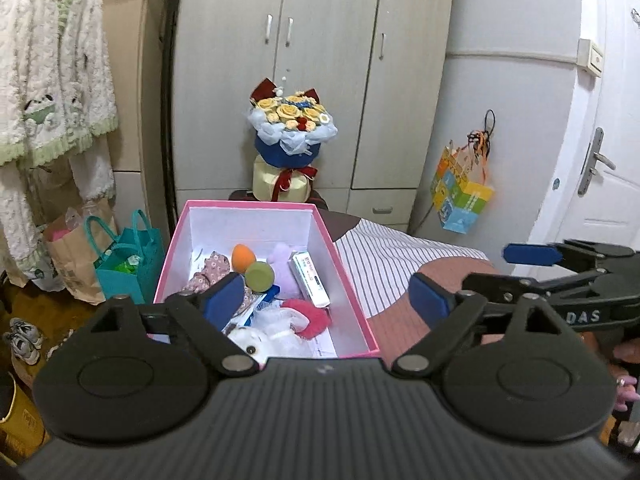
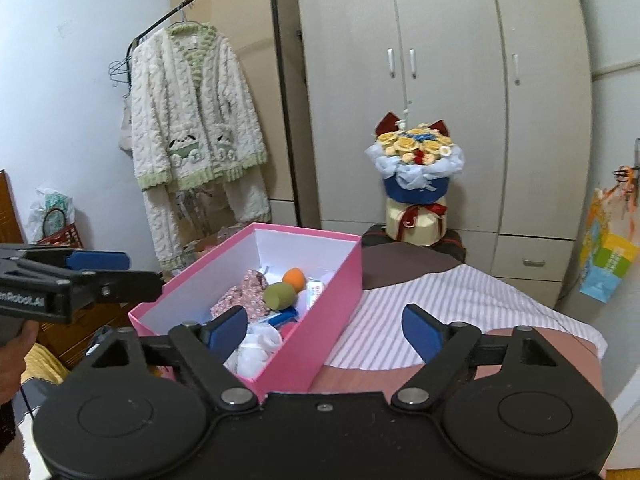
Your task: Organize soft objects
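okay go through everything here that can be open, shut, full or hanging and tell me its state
pink box: lid off, holding soft items
wardrobe: doors shut
door: shut
left gripper: open, empty
right gripper: open, empty
fleece jacket: hanging on rack
gift bag: hanging from hook

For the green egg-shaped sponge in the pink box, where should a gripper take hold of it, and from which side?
Grip the green egg-shaped sponge across its rounded middle, coming from above: it rests on top of the other items inside the pink box, whose walls block a side approach.
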`<state>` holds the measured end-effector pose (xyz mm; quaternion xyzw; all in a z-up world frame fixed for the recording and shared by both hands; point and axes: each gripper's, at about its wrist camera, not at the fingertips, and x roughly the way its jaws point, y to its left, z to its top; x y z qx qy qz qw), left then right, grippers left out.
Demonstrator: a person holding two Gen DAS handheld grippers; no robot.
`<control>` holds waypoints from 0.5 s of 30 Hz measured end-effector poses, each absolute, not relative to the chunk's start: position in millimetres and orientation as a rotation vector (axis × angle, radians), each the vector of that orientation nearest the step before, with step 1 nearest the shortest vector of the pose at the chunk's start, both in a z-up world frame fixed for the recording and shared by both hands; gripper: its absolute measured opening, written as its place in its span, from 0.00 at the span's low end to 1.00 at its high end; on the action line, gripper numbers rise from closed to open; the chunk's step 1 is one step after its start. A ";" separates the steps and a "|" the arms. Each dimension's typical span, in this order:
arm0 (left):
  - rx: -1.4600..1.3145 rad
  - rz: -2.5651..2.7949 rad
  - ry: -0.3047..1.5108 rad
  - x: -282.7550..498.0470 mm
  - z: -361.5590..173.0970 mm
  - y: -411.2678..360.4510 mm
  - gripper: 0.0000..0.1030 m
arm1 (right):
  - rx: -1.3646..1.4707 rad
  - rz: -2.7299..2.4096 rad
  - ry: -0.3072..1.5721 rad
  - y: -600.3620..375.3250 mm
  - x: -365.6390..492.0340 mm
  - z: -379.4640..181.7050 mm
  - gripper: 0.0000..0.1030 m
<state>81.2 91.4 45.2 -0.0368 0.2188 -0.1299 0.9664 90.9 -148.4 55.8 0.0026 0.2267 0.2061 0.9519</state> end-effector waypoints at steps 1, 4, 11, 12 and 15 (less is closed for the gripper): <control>-0.071 -0.264 0.429 75.7 45.3 88.9 0.98 | 0.009 0.416 0.454 -152.0 85.5 54.2 0.93; -0.048 -0.260 0.430 66.3 44.2 80.7 1.00 | 0.021 0.400 0.451 -160.1 75.3 51.2 0.95; 0.001 -0.150 0.488 63.6 39.4 61.9 1.00 | 0.053 0.220 0.468 -175.0 57.2 53.6 1.00; -0.001 -0.149 0.493 62.6 39.2 60.6 1.00 | 0.052 0.197 0.476 -176.9 55.1 53.6 1.00; -0.019 -0.160 0.484 54.1 37.9 59.2 1.00 | 0.081 0.181 0.495 -185.4 47.2 53.3 1.00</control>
